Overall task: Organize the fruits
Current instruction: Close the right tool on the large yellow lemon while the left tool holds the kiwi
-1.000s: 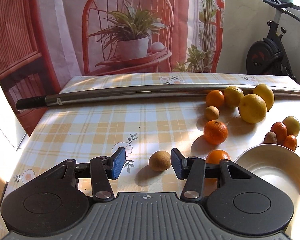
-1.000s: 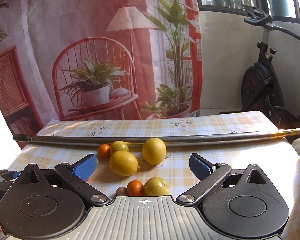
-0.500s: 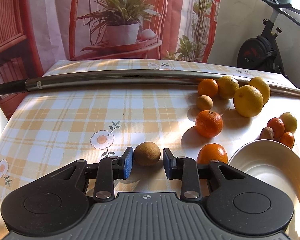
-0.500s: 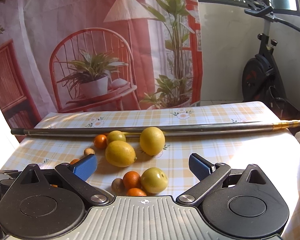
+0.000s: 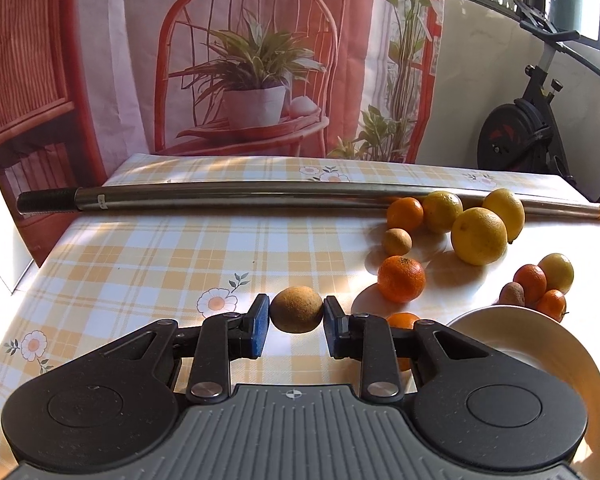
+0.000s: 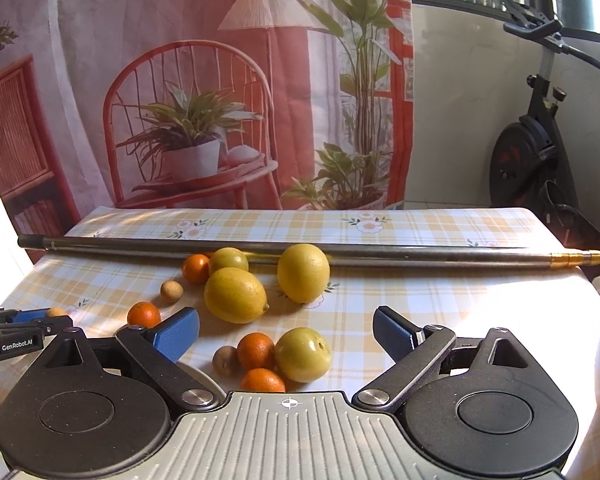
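Left wrist view: we have the left gripper (image 5: 296,316) closed down on a small brown fruit (image 5: 296,309), blue pads (image 5: 259,320) touching it on both sides at about mid-height, fruit looks just off the tablecloth (image 5: 140,256) but we can't tell for sure whether it's clear. White plate (image 5: 540,344) sits just to the right, bare as far as we see. Between fruit and plate: one mandarin (image 5: 401,279) ahead-right and another orange one (image 5: 402,320) half hidden behind the right finger. Further back, lemons (image 5: 479,235) and more small fruit near the metal pole (image 5: 240,196). Right wrist view: right gripper (image 6: 286,330) spread wide, holding nothing, hovering over a cluster of a yellow-green fruit (image 6: 303,355), mandarins and a brown fruit beside the plate rim. Step in hand, as we read it: carry the brown fruit to the plate. To do it well we'd keep the squeeze steady, no harder, since the skin looks soft-ish and the fruit is round and can pop out sideways. Lift straight up first so it clears the hidden orange, then swing right, lower close to the plate surface near its middle and only then release, because a round fruit dropped near the rim likely rolls off. Keep the right gripper out of the swing path.
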Tool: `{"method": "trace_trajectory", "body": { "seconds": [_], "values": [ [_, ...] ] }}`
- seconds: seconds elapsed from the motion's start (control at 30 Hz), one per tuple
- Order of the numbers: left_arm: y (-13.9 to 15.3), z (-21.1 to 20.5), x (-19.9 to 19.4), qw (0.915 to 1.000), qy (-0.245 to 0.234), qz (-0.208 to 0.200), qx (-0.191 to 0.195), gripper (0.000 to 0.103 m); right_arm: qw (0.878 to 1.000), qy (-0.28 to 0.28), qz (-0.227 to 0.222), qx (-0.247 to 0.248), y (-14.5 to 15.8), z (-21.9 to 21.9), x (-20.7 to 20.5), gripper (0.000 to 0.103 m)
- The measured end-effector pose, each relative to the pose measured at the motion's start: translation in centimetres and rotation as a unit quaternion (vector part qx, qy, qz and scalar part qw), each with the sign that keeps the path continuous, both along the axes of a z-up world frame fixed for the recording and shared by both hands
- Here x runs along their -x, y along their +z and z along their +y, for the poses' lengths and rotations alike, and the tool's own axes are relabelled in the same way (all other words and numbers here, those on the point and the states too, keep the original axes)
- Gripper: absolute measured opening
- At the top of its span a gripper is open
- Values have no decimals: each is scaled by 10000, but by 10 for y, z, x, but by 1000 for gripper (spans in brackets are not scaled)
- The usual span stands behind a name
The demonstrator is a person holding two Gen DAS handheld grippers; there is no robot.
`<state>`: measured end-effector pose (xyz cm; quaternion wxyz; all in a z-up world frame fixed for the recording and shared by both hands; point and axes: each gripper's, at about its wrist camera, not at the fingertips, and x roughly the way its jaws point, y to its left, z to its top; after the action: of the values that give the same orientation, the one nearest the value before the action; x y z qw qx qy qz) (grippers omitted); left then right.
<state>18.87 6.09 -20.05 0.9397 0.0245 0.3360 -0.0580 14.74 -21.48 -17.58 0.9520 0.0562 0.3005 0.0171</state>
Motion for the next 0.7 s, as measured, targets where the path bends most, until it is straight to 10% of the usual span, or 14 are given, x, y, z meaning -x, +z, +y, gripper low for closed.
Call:
{"method": "trace_trajectory", "body": {
  "seconds": [0.7],
  "values": [
    [34, -21, 36, 9980, -41, -566, 291, 30, 9940, 1048, 309, 11, -33, 29, -107, 85]
  ]
}}
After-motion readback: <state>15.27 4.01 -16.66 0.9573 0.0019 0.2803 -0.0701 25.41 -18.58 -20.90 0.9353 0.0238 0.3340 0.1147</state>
